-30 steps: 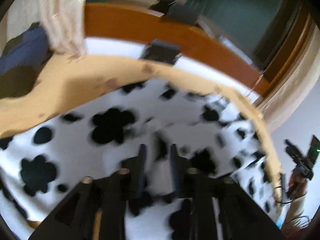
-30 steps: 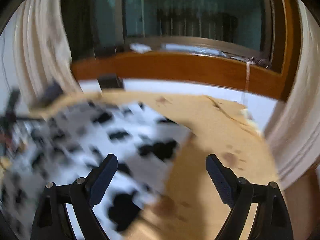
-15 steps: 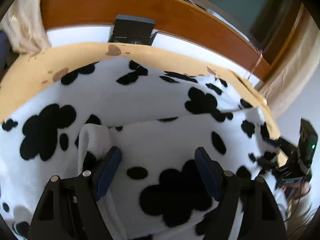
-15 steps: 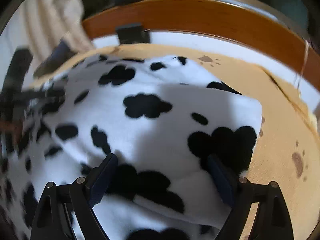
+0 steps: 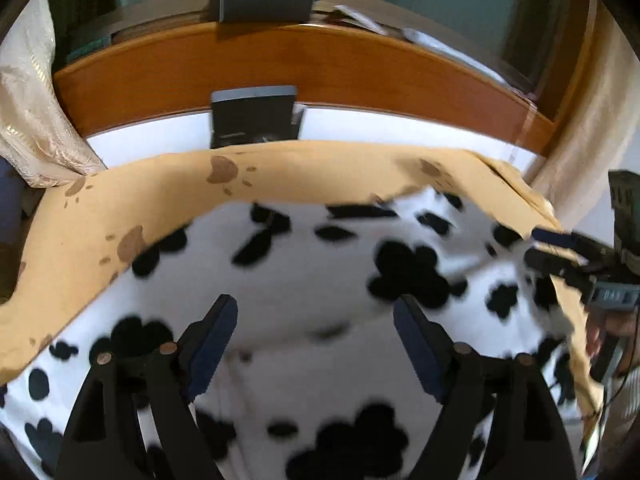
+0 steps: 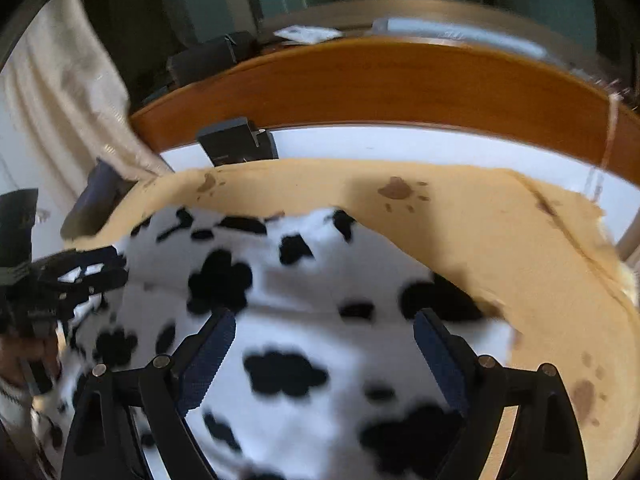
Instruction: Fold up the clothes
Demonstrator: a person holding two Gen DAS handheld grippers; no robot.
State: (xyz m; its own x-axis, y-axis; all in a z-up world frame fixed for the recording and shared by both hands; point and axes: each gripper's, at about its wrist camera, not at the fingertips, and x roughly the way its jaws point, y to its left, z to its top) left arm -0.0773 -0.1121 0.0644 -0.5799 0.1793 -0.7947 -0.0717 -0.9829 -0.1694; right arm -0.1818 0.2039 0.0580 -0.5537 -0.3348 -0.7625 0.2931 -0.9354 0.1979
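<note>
Your left gripper point(image 5: 314, 342), nearly shut a second ago, is opening wide, nothing between its pads. The cow-print fleece point(image 5: 304, 280) now lies flatter under it; the rolled-up fold is gone. Your right gripper point(image 6: 324, 354) has shifted from tan sheet point(image 6: 500, 248) onto fleece.

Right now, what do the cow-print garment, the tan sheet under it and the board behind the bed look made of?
Cow-print garment: likely fleece or plush; matte, fuzzy, thick soft folds, though blurred. Tan sheet: seemingly thin woven or brushed fabric, matte, printed with brown paw marks. Board behind the bed: probably wood or wood veneer, orange-brown with a smooth, slightly glossy finish.
</note>
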